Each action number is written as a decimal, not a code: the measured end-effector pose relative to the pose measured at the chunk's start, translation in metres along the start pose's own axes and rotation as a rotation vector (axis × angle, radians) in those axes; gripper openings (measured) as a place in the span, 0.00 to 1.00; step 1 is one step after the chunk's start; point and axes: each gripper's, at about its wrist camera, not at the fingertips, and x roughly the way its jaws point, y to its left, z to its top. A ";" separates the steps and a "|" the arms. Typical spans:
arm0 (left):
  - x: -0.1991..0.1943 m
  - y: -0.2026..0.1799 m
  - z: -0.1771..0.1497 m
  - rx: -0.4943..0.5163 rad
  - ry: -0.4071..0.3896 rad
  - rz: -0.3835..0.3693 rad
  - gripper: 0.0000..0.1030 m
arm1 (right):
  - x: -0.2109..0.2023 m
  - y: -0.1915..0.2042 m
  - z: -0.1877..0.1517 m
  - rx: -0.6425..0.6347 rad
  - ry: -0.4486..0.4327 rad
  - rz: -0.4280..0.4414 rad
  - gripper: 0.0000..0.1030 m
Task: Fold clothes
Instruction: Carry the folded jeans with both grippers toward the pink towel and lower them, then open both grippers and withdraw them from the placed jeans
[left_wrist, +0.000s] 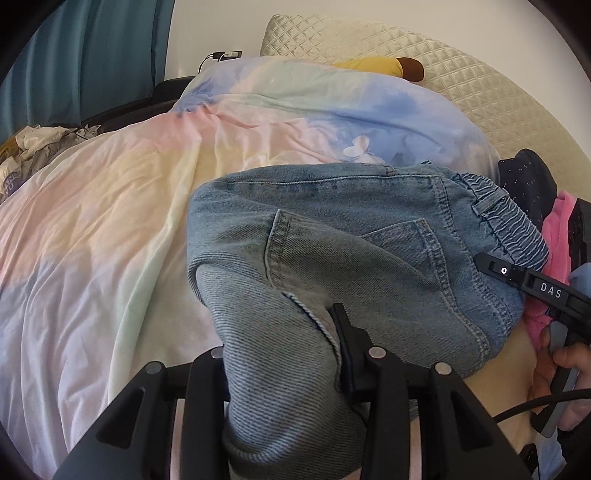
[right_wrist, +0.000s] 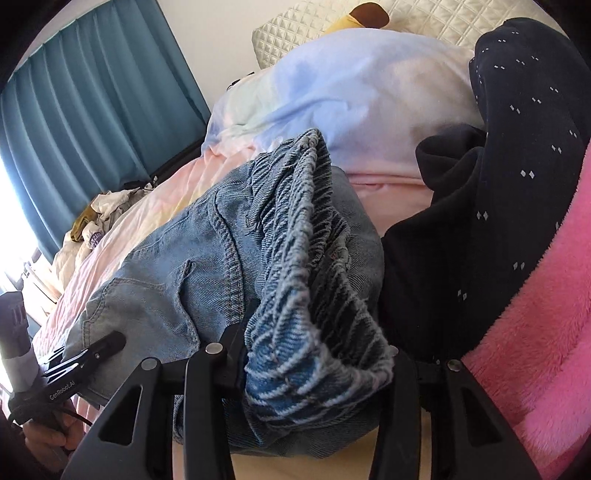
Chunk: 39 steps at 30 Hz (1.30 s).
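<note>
Left tool (left_wrist: 280, 354): pinching a bunched denim leg of the jeans (left_wrist: 369, 236) between its fingers, part spread around the fabric.
Right tool (right_wrist: 317, 354): gripping the frayed hem of the jeans, its fingers pressing on either side of the cloth.
Jeans: lying folded on the bed, back pocket up, elastic waistband toward the right in the left wrist view.
Crowding the right side: a pink fleece garment (right_wrist: 535, 350) and a dark navy dotted garment (right_wrist: 498, 184) are lying just beside the jeans, touching them.
Underneath: a pastel tie-dye duvet (left_wrist: 110, 221) is covering the bed.
Farther left: crumpled pale clothes (right_wrist: 99, 218) are sitting near the teal curtain (right_wrist: 92, 110).
Far end: a quilted cream headboard (left_wrist: 461, 74) with a yellow plush toy (left_wrist: 376, 66).
</note>
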 end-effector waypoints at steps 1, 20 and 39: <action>-0.001 0.000 0.000 -0.004 0.001 -0.002 0.37 | -0.001 0.000 0.001 0.003 0.004 0.000 0.41; -0.093 0.005 0.012 -0.042 -0.028 0.093 0.58 | -0.087 0.009 0.020 0.019 -0.057 -0.112 0.75; -0.280 0.008 0.023 -0.051 -0.242 0.292 0.58 | -0.171 0.122 0.045 -0.169 -0.152 0.040 0.75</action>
